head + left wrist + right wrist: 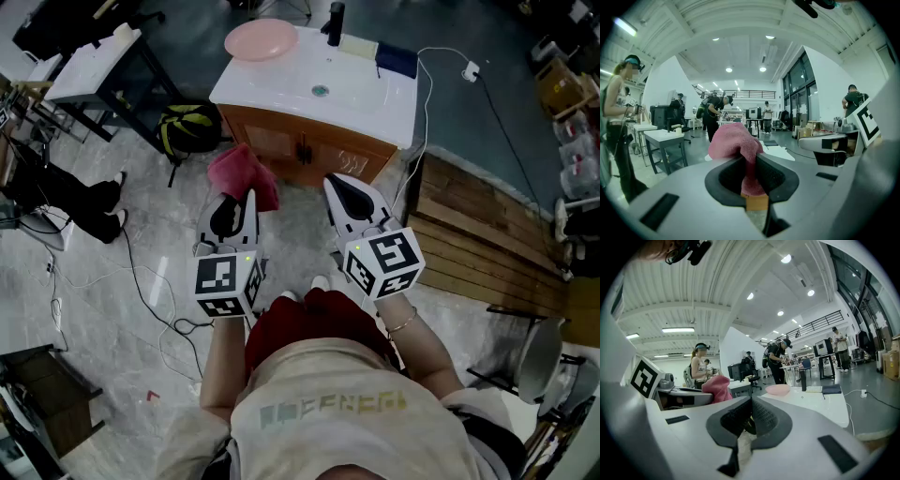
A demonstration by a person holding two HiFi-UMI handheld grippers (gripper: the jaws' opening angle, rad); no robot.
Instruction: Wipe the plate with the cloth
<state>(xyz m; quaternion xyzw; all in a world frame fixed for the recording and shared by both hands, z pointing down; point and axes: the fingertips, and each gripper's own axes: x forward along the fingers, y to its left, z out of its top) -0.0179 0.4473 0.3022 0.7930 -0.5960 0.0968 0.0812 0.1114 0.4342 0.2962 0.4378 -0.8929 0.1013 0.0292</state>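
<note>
A pink plate [262, 39] lies at the back left of the white counter [356, 94]; the right gripper view shows the plate [778, 389] ahead of the jaws. My left gripper [249, 195] is shut on a pink cloth [244, 174], held in the air in front of the counter. In the left gripper view the cloth [736, 143] bulges up out of the closed jaws. My right gripper [335, 186] hovers beside it, shut with nothing in it, and sees the cloth [715, 388] to its left.
On the counter stand a dark bottle [335, 22], a pale pad [358, 46] and a dark blue cloth [397, 59]. A white cable [427, 84] hangs over its right edge. A yellow-black backpack [188, 128] lies left of the wooden cabinet [309, 150]. Wooden planks [478, 234] lie at right.
</note>
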